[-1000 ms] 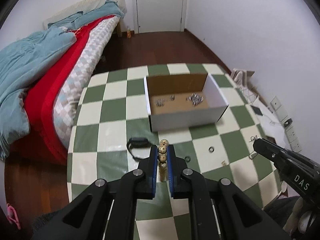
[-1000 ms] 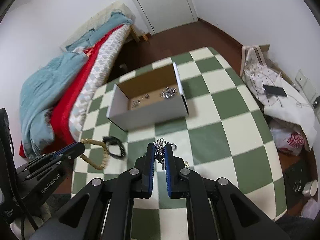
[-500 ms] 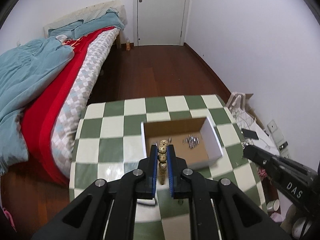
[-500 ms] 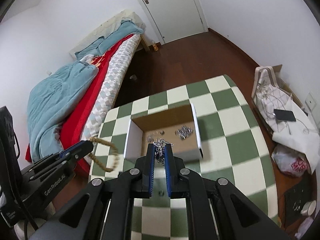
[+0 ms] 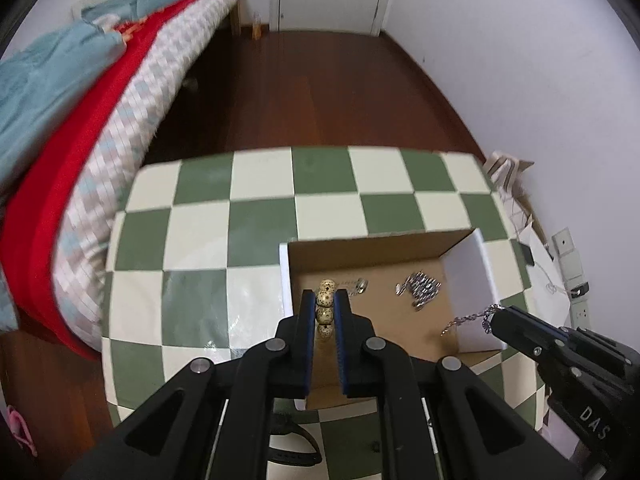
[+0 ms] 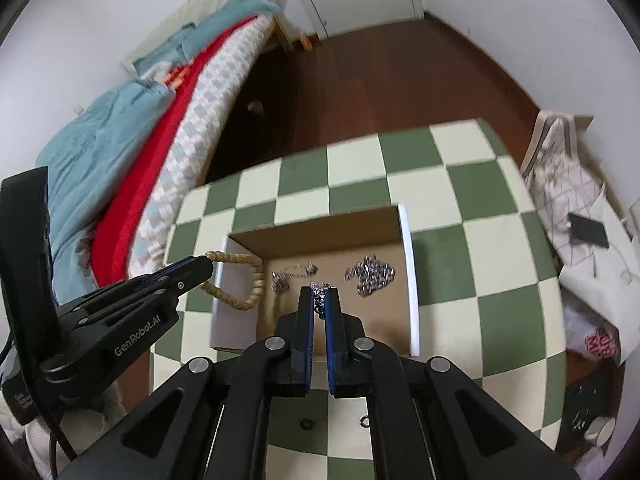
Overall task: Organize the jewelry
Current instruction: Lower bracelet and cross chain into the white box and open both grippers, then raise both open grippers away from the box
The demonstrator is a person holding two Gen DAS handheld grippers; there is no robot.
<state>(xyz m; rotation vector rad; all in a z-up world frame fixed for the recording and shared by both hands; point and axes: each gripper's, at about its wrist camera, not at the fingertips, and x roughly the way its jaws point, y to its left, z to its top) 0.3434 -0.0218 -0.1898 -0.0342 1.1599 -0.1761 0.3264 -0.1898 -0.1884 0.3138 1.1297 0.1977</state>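
Observation:
A white cardboard box (image 5: 468, 272) (image 6: 409, 264) with a brown inside stands on the checked table and holds silver jewelry (image 5: 420, 289) (image 6: 372, 276). My left gripper (image 5: 325, 312) (image 6: 208, 266) is shut on a tan beaded bracelet (image 5: 325, 304) (image 6: 240, 280) and holds it above the box's left side. My right gripper (image 6: 319, 304) (image 5: 496, 316) is shut on a thin silver chain (image 6: 319, 292) (image 5: 468, 318) above the box's near part.
The green and cream checked table (image 5: 256, 220) (image 6: 460, 184) has a black band (image 5: 296, 452) and small rings (image 6: 306, 424) near its front edge. A bed (image 5: 80, 120) lies left. Bags (image 6: 580, 208) sit on the floor to the right.
Both grippers have moved forward and lower over the box, each holding its piece. The box now lies right under the fingertips.

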